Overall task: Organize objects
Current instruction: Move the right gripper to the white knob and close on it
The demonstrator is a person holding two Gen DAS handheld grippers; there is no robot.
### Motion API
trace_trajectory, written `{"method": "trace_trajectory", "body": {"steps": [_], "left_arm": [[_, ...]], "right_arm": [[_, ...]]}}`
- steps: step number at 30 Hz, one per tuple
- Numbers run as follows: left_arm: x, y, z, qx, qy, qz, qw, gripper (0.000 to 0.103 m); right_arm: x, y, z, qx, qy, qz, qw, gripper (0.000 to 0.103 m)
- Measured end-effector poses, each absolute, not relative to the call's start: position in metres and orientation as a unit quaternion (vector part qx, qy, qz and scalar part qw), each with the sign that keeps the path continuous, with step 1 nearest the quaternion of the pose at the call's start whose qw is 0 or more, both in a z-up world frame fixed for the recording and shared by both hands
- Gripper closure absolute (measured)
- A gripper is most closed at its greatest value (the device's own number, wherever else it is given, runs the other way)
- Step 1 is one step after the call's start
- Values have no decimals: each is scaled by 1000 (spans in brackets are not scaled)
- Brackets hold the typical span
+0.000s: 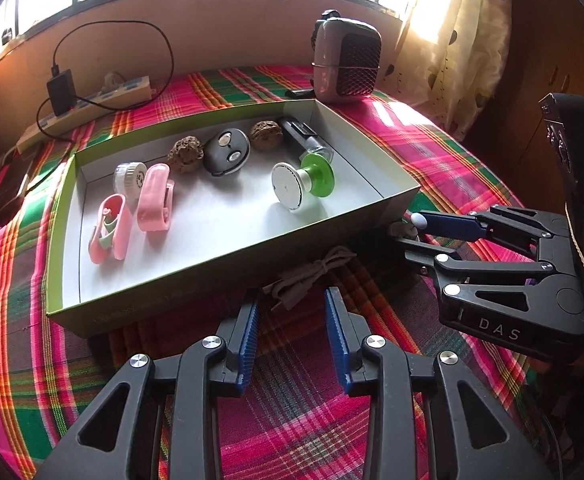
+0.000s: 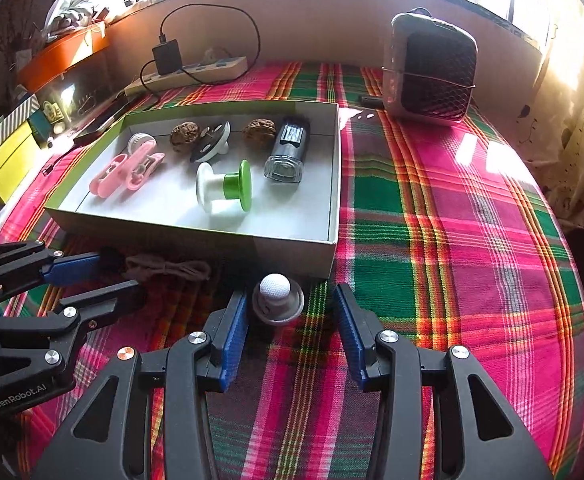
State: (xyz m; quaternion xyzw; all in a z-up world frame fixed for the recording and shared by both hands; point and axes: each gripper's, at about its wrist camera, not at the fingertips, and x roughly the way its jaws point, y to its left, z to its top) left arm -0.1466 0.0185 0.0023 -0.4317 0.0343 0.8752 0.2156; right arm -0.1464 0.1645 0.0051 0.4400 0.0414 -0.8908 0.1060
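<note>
Frankly, the two things left outside the box are where I could slip. The small grey base with a white dimpled ball on top (image 2: 278, 298) sits on the plaid cloth (image 2: 451, 240) just ahead of my right gripper (image 2: 292, 312), a little inside its left finger and close under the near wall of the box (image 2: 292, 246). The jaws are spread with nothing between the pads, but the piece is off-centre: if I close as things stand, I judge the left pad would meet it first and nudge it sideways or tip it, and the rounded ball looks likely to squirt out of a grip taken too high. The wall also leaves little room to push forward. The bundled grey cable (image 1: 311, 276) lies just beyond the tips of my left gripper (image 1: 292, 300), between them and the same wall; those jaws are also spread and empty. The cable is limp and loosely tied, so I expect a shallow pinch to catch only one loop and let the rest trail or snag on the rim during a lift. The two grippers are near each other here, so moving both at once risks a knock. Inside the box lie two pink clips (image 1: 132, 212), a green-and-white spool (image 1: 303, 180), two brown lumpy pieces (image 1: 186, 154) and a dark clear-ended cylinder (image 2: 288, 152), leaving bare floor at the near side.
</note>
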Motion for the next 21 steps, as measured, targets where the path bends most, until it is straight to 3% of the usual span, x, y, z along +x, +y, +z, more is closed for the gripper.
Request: {"method": "trace_trajectory", "body": {"steps": [7, 10, 21], "left_arm": [[-145, 24, 4, -430, 32, 873, 228, 73], [-142, 27, 3, -432, 32, 870, 236, 73], [-127, 41, 7, -429, 48, 866, 254, 73]], "right_arm": [[-145, 170, 6, 439, 32, -890, 117, 60], [-144, 171, 6, 438, 36, -890, 117, 67], [-138, 177, 6, 435, 46, -891, 121, 75]]}}
